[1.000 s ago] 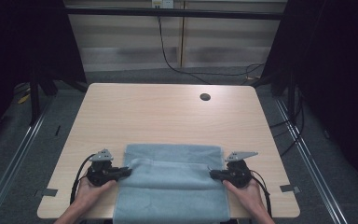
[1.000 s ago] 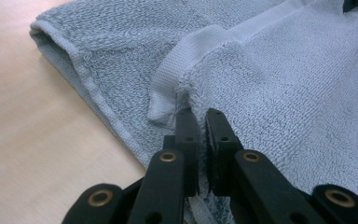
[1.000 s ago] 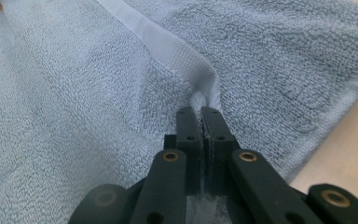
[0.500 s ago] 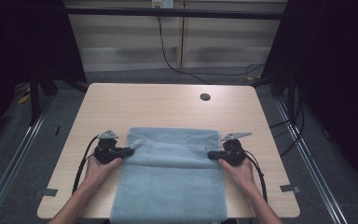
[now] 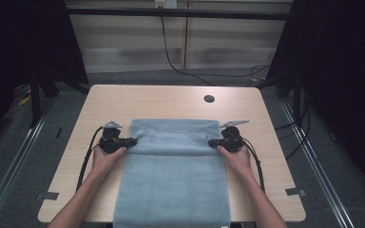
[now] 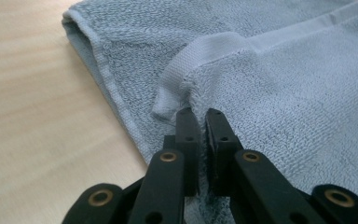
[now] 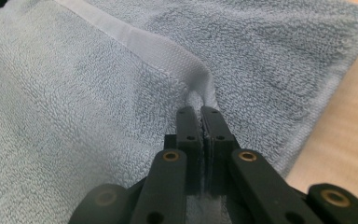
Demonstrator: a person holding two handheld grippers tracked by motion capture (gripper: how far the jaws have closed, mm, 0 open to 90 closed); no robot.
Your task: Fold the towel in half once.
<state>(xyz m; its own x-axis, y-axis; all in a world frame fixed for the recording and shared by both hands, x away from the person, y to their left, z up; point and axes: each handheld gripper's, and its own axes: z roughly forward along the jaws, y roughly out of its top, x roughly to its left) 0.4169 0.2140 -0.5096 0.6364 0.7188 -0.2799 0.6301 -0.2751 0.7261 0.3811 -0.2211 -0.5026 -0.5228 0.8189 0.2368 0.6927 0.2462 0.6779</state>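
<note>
Pale wood table (image 5: 123, 102) carries your light-blue towel (image 5: 173, 185), spread from mid-table to the near edge and hanging over it. Your left gripper (image 5: 129, 141) pinches the upper layer's left corner, and your right gripper (image 5: 212, 141) pinches its right corner, both jaws closed on cloth.

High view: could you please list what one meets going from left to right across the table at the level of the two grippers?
Left gripper's cable → left gripper → blue towel → right gripper → right gripper's cable.
</note>
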